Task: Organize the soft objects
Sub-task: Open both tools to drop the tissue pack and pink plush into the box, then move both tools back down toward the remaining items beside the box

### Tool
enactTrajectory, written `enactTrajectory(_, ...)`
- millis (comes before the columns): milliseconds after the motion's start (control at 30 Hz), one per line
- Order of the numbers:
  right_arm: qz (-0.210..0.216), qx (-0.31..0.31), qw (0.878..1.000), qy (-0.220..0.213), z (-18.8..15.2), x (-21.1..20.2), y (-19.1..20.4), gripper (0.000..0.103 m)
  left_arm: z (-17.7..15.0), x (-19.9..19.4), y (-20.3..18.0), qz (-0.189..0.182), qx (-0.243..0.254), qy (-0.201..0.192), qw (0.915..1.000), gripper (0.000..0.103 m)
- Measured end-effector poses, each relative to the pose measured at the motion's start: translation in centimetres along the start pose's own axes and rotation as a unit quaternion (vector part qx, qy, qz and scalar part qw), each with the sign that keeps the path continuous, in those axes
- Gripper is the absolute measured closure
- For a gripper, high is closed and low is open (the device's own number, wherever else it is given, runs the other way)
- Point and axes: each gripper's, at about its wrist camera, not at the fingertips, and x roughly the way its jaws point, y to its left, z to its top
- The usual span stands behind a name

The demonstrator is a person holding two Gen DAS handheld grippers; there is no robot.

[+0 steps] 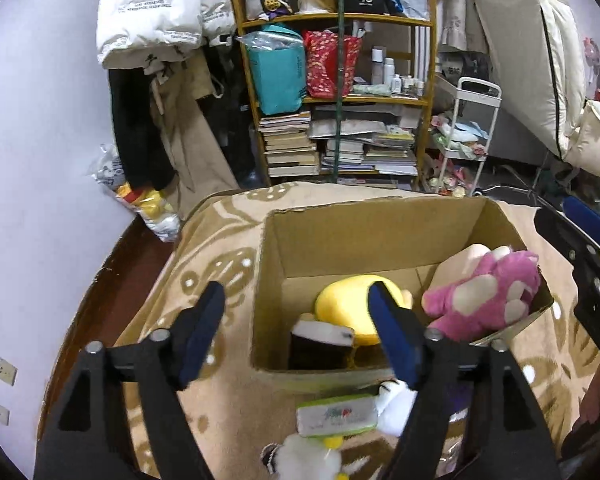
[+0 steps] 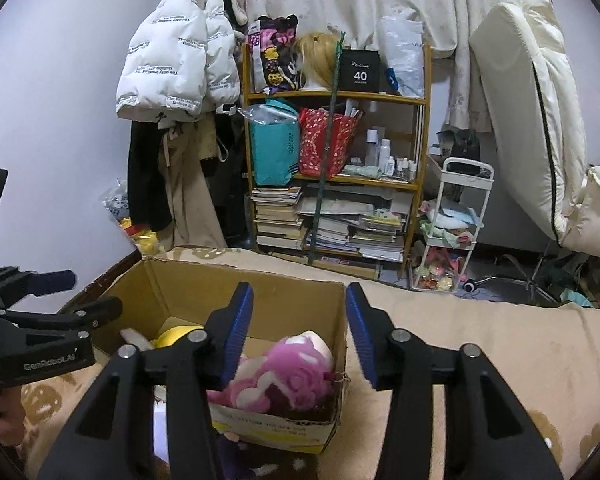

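Note:
An open cardboard box (image 1: 340,224) sits on a beige patterned blanket (image 1: 220,240). Inside lie a yellow plush (image 1: 344,304), a pink-and-cream plush (image 1: 484,296) at the right wall, and a dark block with a white top (image 1: 320,344). My left gripper (image 1: 296,336) is open and empty above the box's near edge. A small white plush with a green-edged tag (image 1: 336,416) lies below it on the blanket. In the right wrist view my right gripper (image 2: 300,336) is open and empty above the box (image 2: 172,284), over the pink plush (image 2: 292,376). The yellow plush (image 2: 176,336) shows behind.
A wooden shelf (image 1: 336,20) with bags, bottles and stacked books stands behind. Coats hang at the left, and a white puffer jacket (image 2: 172,60) above them. A white trolley (image 2: 456,224) and a leaning mattress (image 2: 540,112) are at the right. Dark floor borders the blanket on the left.

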Motion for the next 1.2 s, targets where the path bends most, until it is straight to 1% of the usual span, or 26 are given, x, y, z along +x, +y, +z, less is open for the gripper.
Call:
enactTrajectory(33, 0.004, 0.003, 1.0, 0.001, 0.0, -0.1, 0.0, 0.038, 0.0, -0.2, 0.1, 0.001, 0.0, -0.001, 1.0, 0.024)
enactTrajectory(100, 0.009, 0.009, 1.0, 0.003, -0.2, -0.8, 0.0, 0.036, -0.2, -0.9, 0.3, 0.002, 0.0, 0.001, 1.0, 0.02)
enactTrajectory(167, 0.009, 0.014, 1.0, 0.001, -0.4, -1.5, 0.0, 0.03, -0.4, -1.5, 0.3, 0.0, 0.004, 0.01, 0.9999, 0.019)
enactTrajectory(233, 0.007, 0.018, 1.0, -0.002, -0.8, -2.2, 0.1, 0.018, -1.0, -2.4, 0.5, 0.004, 0.005, 0.014, 0.9999, 0.018)
enactTrajectory(400, 0.014, 0.043, 0.999, 0.015, -1.5, -3.4, -0.4, 0.016, -2.8, -4.1, 1.0, 0.008, -0.002, 0.023, 0.9997, 0.013)
enactTrajectory(467, 0.018, 0.054, 0.998, 0.02, -1.8, -4.1, -0.8, 0.013, -3.4, -4.7, 1.0, 0.012, 0.008, 0.031, 0.9994, 0.013)
enactTrajectory(500, 0.014, 0.058, 0.998, 0.017, -1.8, -4.7, -1.0, 0.009, -3.6, -5.0, 1.2, 0.014, 0.011, 0.034, 0.9993, 0.013)
enactTrajectory(533, 0.009, 0.061, 0.998, 0.013, -1.9, -5.1, -1.2, 0.002, -3.8, -5.3, 1.2, 0.016, 0.011, 0.037, 0.9991, 0.013)
enactTrajectory(567, 0.005, 0.065, 0.998, 0.008, -1.9, -5.7, -1.3, 0.0, -4.1, -5.7, 1.5, 0.017, 0.008, 0.041, 0.999, 0.012)
enactTrajectory(633, 0.005, 0.071, 0.997, 0.003, -2.0, -6.9, -1.7, 0.0, -4.5, -6.4, 1.7, 0.019, 0.005, 0.045, 0.9988, 0.012)
enactTrajectory(767, 0.021, 0.066, 0.997, 0.022, -2.2, -8.3, -2.0, 0.0, -5.3, -7.8, 1.9, 0.022, 0.001, 0.046, 0.9987, 0.009)
enactTrajectory(933, 0.024, 0.035, 0.997, 0.058, -3.2, -9.6, -1.1, 0.0, -6.5, -9.2, 1.5, 0.035, 0.019, 0.05, 0.9979, 0.008)
enactTrajectory(1067, 0.029, 0.036, 0.994, 0.102, -4.3, -9.7, -0.7, 0.0, -7.4, -10.1, 1.6, 0.034, 0.016, 0.056, 0.9977, 0.006)
enactTrajectory(1200, 0.013, 0.033, 0.993, 0.111, -5.0, -10.0, -0.5, 0.0, -8.1, -10.2, 2.2, 0.031, 0.003, 0.066, 0.9973, 0.006)
